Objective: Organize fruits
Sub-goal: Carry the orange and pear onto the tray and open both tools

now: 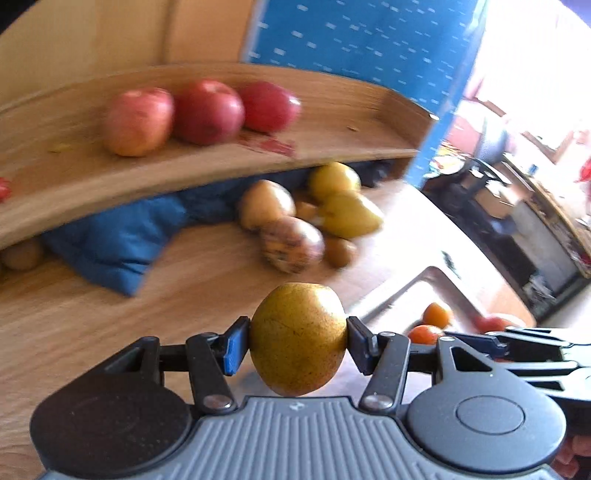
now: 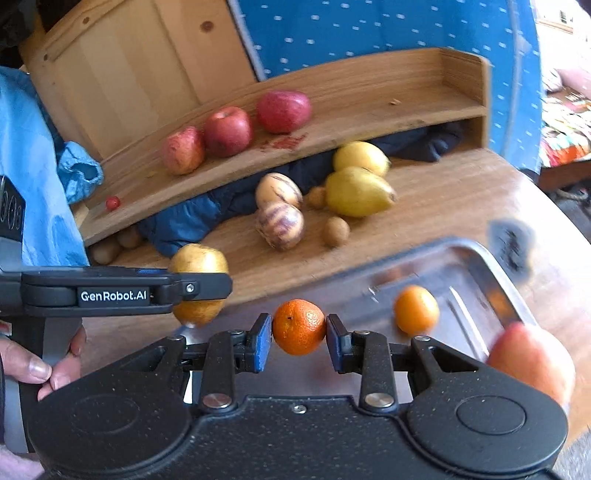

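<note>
My left gripper [image 1: 298,341] is shut on a yellow-brown pear [image 1: 298,338], held above the wooden table; the same gripper and pear [image 2: 199,260] show side-on in the right wrist view. My right gripper [image 2: 299,338] is shut on a mandarin [image 2: 299,326] over the near-left part of a metal tray [image 2: 480,251]. The tray also holds a second mandarin [image 2: 416,309] and a reddish apple [image 2: 532,360]. Three red apples [image 2: 227,131] sit in a row on the wooden shelf [image 2: 369,110]. Yellow pears [image 2: 358,192], striped pepino melons [image 2: 280,224] and small brown kiwis [image 2: 335,230] lie on the table below.
A blue cloth [image 2: 184,221] is stuffed under the shelf. More kiwis [image 2: 107,251] lie at the shelf's left end, and a small red fruit [image 2: 113,202] rests on it. A blue dotted panel [image 2: 369,29] and a wooden crate [image 2: 129,74] stand behind. A hand [image 2: 44,365] holds the left gripper.
</note>
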Demonstrator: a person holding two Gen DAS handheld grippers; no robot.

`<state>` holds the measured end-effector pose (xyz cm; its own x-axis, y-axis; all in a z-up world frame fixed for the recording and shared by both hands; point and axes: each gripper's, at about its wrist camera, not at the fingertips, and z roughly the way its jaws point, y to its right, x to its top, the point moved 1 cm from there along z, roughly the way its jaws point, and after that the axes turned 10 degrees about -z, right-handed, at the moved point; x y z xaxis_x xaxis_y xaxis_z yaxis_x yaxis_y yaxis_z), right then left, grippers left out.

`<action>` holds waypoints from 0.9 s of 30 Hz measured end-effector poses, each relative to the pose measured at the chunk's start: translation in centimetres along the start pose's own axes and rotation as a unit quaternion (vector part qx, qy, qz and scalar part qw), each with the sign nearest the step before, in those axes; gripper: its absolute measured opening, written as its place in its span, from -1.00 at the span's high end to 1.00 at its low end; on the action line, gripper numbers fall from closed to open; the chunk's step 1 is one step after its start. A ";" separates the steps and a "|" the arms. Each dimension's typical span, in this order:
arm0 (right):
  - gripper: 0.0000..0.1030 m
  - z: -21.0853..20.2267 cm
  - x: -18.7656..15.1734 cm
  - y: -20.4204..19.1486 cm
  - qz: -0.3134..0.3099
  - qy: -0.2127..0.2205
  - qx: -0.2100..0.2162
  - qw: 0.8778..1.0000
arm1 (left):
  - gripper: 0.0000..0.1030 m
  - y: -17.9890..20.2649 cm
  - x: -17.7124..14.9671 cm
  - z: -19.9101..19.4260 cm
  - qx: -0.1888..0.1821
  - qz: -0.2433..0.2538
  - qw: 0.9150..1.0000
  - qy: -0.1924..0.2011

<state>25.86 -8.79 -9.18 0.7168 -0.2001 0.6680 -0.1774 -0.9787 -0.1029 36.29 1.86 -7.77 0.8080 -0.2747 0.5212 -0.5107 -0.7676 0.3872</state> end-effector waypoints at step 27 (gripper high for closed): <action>0.27 -2.4 -6.1 4.3 0.061 -0.075 -0.079 0.992 | -0.16 7.8 -4.2 4.1 -0.028 0.078 0.993 -0.088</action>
<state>19.12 -11.69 -11.98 0.7732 -0.3331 0.5397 -0.3642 -0.9299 -0.0521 30.13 -5.30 -10.06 0.7539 -0.4885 0.4394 -0.6454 -0.6759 0.3559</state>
